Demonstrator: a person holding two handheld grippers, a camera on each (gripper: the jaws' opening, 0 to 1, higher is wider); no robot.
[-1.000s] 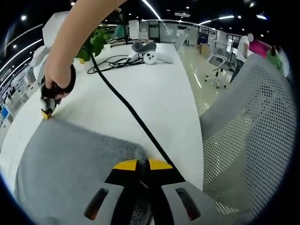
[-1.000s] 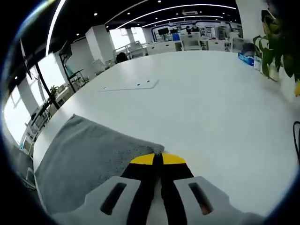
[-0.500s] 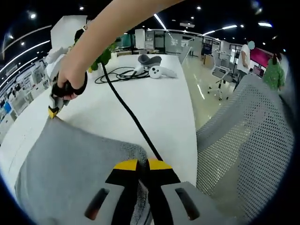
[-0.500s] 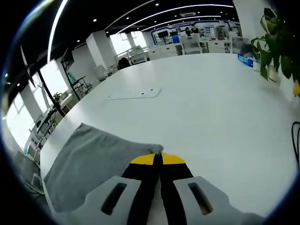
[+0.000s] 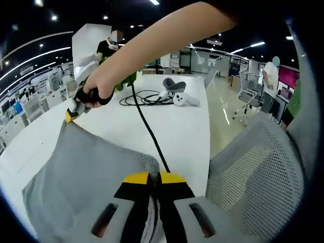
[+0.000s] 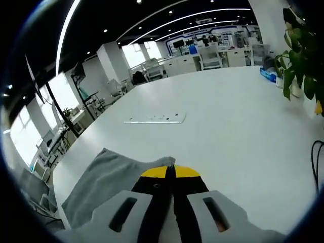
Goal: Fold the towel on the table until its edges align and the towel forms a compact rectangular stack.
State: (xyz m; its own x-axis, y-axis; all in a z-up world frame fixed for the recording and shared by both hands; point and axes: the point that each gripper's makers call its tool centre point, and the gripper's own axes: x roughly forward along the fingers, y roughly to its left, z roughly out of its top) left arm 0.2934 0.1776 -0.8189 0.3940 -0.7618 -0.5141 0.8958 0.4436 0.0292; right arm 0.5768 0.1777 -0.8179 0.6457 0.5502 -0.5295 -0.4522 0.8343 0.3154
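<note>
Two grippers clamp the grey towel [image 5: 86, 177]: left gripper [image 5: 153, 178] at lower centre, right gripper [image 5: 69, 116] upper left. Keep both corners level and taut above the white table [image 5: 177, 126], then lay edges together.

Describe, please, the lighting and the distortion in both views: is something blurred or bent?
Left gripper view: the fisheye bends the white table edge; the grey towel looks sharp; ceiling lights are small bright spots. Right gripper view: long ceiling light strips curve strongly; bright windows glare at left; the green plant is slightly soft.

open white table [image 6: 238, 116] ahead, black cable [image 5: 147, 126] crossing, mesh chair [image 5: 253, 167] beside
</note>
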